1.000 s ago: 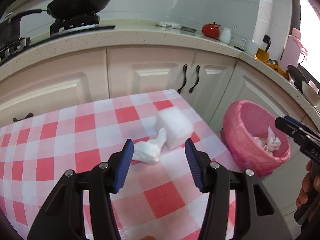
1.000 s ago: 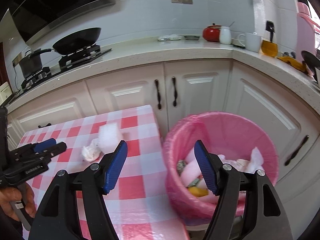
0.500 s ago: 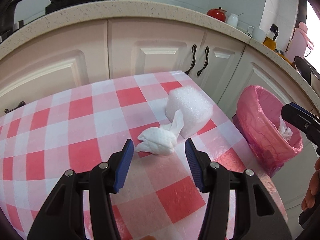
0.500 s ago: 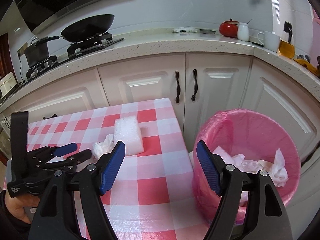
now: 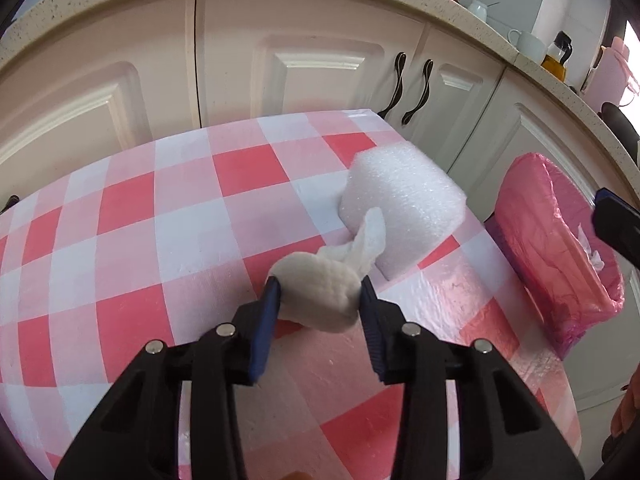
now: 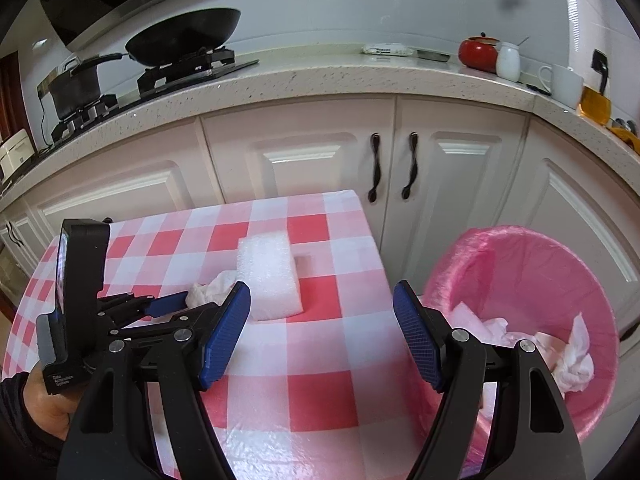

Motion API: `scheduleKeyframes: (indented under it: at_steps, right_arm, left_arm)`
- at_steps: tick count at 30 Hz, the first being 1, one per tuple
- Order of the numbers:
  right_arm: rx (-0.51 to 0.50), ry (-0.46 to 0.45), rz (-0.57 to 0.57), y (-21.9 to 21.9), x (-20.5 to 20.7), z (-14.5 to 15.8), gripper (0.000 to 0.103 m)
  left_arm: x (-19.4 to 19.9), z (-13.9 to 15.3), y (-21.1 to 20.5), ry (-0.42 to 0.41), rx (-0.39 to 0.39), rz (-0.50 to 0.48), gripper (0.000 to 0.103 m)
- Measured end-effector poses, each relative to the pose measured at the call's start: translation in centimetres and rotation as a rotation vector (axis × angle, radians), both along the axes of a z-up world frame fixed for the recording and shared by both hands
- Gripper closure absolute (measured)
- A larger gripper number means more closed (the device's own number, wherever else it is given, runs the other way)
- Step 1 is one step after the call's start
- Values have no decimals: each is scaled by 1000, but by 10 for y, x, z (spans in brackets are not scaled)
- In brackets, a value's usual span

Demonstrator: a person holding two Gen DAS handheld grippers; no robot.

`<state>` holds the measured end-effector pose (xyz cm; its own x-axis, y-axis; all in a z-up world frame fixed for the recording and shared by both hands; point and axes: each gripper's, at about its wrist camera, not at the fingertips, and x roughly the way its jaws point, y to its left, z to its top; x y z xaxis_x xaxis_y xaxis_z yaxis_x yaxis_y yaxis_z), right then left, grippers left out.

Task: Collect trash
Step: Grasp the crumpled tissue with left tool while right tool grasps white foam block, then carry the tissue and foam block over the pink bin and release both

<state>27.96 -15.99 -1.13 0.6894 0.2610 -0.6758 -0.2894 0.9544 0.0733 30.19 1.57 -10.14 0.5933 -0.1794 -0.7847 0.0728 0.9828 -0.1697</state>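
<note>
A crumpled white tissue [image 5: 320, 300] lies on the red-and-white checked table [image 5: 120, 220], its tail leaning on a white foam block [image 5: 400, 208]. My left gripper [image 5: 320, 285] is closing, and both blue pads touch the tissue's sides. In the right wrist view the same tissue [image 6: 212, 286] shows beside the foam block [image 6: 268, 280], with the left gripper [image 6: 176, 304] reaching it from the left. My right gripper [image 6: 322, 300] hangs open and empty above the table's right edge, next to the pink-lined bin [image 6: 520, 264].
The bin [image 5: 552, 240] stands on the floor off the table's right side, with white tissues [image 6: 568, 352] inside. White cabinets [image 6: 320, 160] run close behind the table. A wok [image 6: 184, 36] and a pot [image 6: 76, 84] sit on the counter's stove.
My left gripper came down and forward to the tissue and its jaws narrowed around it. My right gripper drifted left from over the bin toward the table edge.
</note>
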Motion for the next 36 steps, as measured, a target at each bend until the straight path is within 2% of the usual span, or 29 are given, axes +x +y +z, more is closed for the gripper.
scheduleKeyframes:
  at_steps: [3, 14, 23, 25, 30, 36]
  right_arm:
    - [-4, 13, 19, 12, 6, -6, 32]
    - [-38, 74, 75, 54, 34, -40, 31]
    - [-59, 112, 79, 69, 56, -61, 31]
    - [-52, 125, 78, 70, 61, -65, 34]
    - [-46, 154, 82, 72, 66, -72, 53]
    - [-34, 141, 82, 69, 60, -68, 53]
  left_arm:
    - [-1, 2, 6, -4, 5, 12, 74]
    - [-10, 21, 42, -55, 22, 91, 75]
    - [-19, 38, 53, -95, 43, 113, 75]
    - [-21, 40, 54, -97, 44, 116, 75]
    - [-23, 40, 54, -99, 44, 121, 75]
    - [-27, 45, 50, -109, 47, 119, 75]
